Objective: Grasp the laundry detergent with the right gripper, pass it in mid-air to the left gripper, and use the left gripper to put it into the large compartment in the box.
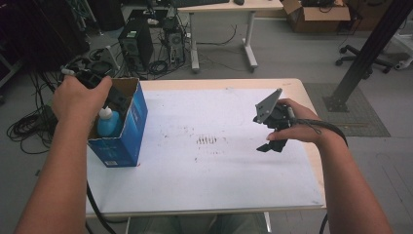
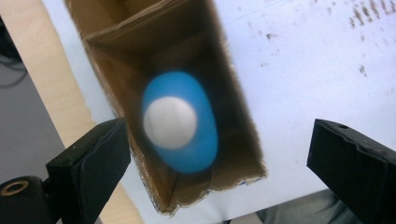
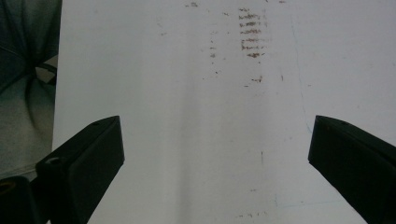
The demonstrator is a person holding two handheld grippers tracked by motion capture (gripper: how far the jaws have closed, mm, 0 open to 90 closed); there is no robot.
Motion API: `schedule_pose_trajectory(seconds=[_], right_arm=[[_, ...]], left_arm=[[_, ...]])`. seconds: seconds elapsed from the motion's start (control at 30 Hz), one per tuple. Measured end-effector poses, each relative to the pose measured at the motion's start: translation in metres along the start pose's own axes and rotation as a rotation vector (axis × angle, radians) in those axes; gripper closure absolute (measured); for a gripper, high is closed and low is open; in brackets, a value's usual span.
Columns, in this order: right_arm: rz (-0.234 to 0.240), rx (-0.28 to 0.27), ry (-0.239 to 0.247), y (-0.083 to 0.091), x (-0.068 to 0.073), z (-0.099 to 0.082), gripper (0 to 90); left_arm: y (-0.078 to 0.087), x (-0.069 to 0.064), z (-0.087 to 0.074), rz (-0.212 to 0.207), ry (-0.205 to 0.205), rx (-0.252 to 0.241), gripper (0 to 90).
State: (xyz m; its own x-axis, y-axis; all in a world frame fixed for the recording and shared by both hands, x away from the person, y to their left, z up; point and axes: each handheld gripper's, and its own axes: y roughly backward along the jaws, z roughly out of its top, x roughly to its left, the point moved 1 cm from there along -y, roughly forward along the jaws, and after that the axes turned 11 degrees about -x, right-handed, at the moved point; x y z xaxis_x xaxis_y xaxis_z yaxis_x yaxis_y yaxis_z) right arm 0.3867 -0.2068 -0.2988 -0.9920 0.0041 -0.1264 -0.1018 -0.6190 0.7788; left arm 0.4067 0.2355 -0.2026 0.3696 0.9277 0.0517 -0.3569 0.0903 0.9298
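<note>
Your blue box (image 1: 127, 127) holds an upright blue bottle (image 2: 182, 122), blurred from above; your left gripper (image 2: 219, 158) hangs released over it, the right gripper (image 3: 215, 158) equally unclenched, well apart.

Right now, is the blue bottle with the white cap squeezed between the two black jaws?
No, the blue bottle with the white cap stands inside the blue cardboard box, and the left gripper hangs open above it.

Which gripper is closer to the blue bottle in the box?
Left. The left gripper hangs right above the blue bottle inside the box; the right gripper is far across the table.
</note>
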Motion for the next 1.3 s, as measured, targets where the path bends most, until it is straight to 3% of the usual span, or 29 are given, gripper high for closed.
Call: schedule_pose_trajectory(seconds=[0.17,0.3,0.63,0.9,1.17,1.3], right_arm=[[-0.002,-0.001,0.000,0.002,0.000,-0.001,3.3],[-0.001,0.007,-0.002,0.002,0.000,-0.002,3.3],[-0.005,0.022,-0.003,0.006,0.000,-0.004,3.3],[-0.006,0.046,0.000,0.009,-0.001,-0.001,3.3],[0.001,0.070,0.000,0.011,-0.003,0.003,3.3],[0.006,0.094,-0.006,0.012,-0.005,0.005,3.3]], left_arm=[[0.006,-0.014,0.009,-0.044,-0.093,0.006,6.3],[0.005,-0.025,0.016,-0.089,-0.171,0.044,6.3],[0.006,-0.056,0.036,-0.141,-0.339,0.067,6.3],[0.009,-0.082,0.049,-0.180,-0.447,0.074,6.1],[0.015,-0.115,0.061,-0.231,-0.588,0.091,6.1],[0.011,-0.126,0.063,-0.250,-0.626,0.117,6.0]])
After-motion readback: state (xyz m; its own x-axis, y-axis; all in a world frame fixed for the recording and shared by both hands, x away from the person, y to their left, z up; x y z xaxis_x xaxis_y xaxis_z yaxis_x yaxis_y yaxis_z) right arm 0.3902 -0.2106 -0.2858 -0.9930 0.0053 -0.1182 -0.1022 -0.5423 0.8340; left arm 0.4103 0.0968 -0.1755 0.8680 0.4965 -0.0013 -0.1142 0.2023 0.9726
